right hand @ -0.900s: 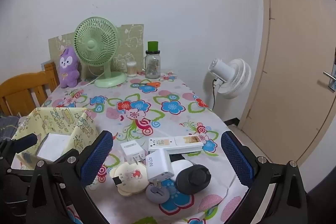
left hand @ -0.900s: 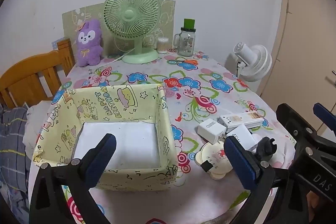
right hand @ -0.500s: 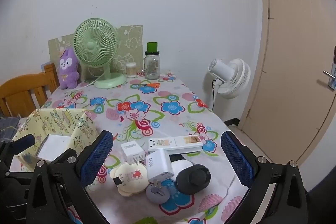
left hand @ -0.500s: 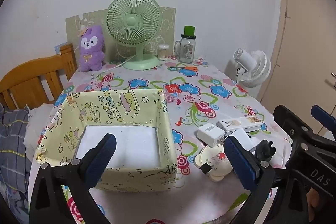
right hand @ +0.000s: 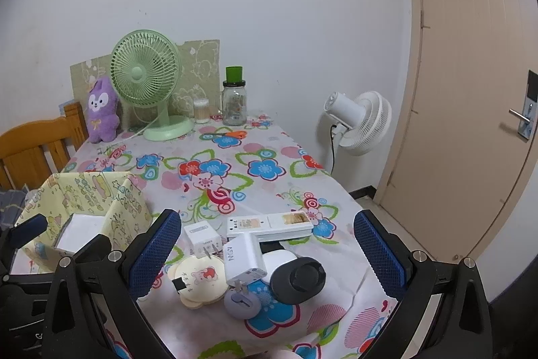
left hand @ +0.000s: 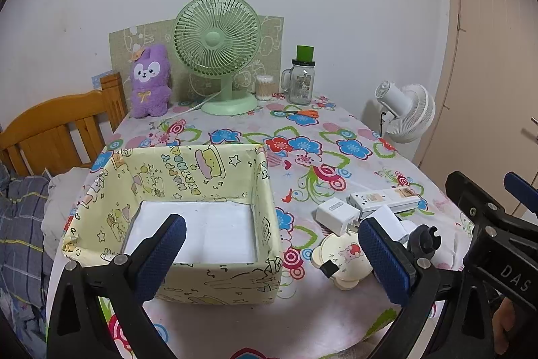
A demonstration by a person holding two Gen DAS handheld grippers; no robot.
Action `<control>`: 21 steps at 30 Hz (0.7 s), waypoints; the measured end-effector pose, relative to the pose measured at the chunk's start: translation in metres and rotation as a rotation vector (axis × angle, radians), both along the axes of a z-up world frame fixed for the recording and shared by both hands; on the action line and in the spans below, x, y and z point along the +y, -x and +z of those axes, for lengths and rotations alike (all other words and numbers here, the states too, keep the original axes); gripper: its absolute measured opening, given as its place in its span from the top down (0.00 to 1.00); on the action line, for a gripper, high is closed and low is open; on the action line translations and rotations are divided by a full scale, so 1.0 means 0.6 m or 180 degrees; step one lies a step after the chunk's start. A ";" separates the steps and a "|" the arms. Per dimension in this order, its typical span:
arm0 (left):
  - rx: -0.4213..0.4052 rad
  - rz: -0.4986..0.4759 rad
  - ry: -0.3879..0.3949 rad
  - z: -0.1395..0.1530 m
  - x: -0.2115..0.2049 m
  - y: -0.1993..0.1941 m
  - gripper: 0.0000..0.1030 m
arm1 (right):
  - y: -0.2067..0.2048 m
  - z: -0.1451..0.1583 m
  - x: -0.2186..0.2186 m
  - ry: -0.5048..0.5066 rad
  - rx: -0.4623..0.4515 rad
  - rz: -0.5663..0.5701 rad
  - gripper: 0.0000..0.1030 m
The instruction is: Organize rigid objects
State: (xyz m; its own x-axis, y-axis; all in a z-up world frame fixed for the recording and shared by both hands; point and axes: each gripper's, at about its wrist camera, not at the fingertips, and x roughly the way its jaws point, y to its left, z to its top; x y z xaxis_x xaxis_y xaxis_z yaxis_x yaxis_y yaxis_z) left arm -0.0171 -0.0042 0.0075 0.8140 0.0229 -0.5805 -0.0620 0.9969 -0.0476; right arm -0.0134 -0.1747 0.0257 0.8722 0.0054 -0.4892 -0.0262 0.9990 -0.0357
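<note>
Left wrist: left gripper (left hand: 269,253) spread wide, empty, above yellow box (left hand: 175,224); chargers (left hand: 336,215) right of box, green fan (left hand: 218,52) behind.

Right wrist: right gripper (right hand: 267,254) spread, empty, over charger pile (right hand: 242,261); box left of pile, white fan (right hand: 361,121) beyond.

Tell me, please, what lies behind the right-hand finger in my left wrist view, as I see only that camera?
Observer: A white-and-black rounded device lies there, next to the white adapter.
Operator: Is anything nearer the table edge?
Observer: Yes, a grey round plug lies in front of the adapter, beside the cream bear-shaped disc.
Operator: And the right gripper?
Observer: The right gripper is open over that pile, with nothing held.
</note>
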 end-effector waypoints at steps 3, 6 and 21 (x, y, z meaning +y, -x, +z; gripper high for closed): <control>-0.0034 0.0012 -0.0019 0.004 -0.002 0.001 0.00 | 0.003 -0.002 0.001 -0.0017 -0.0008 0.0038 0.00; -0.0058 0.0020 -0.0035 0.004 -0.001 0.003 0.00 | 0.003 0.001 0.001 -0.0027 -0.0019 0.0055 0.00; -0.0088 0.0048 -0.0068 0.000 0.006 0.011 0.00 | 0.006 -0.001 0.002 -0.0048 0.0006 0.0064 0.00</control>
